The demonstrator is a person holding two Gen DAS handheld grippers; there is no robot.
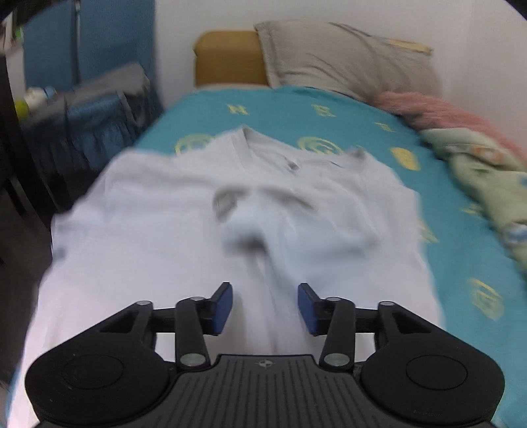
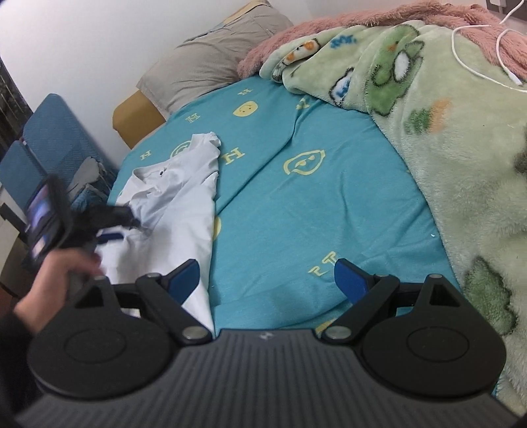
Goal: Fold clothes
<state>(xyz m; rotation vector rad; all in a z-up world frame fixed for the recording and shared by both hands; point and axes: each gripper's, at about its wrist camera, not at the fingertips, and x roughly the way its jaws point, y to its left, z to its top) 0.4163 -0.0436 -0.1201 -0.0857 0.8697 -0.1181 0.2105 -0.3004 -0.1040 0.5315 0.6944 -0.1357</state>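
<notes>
A white collared shirt lies spread on the teal bed sheet, collar toward the pillow; the left wrist view is blurred. My left gripper hovers open just over the shirt's lower middle, with nothing between its blue pads. In the right wrist view the same shirt lies at the left, and the left gripper, held by a hand, sits over it. My right gripper stands wide open above bare sheet, its left finger over the shirt's right edge.
A grey pillow and an ochre headboard stand at the far end. A green patterned blanket and a pink fleece fill the bed's right side, with a white cable on top. A blue chair with clothes stands left of the bed.
</notes>
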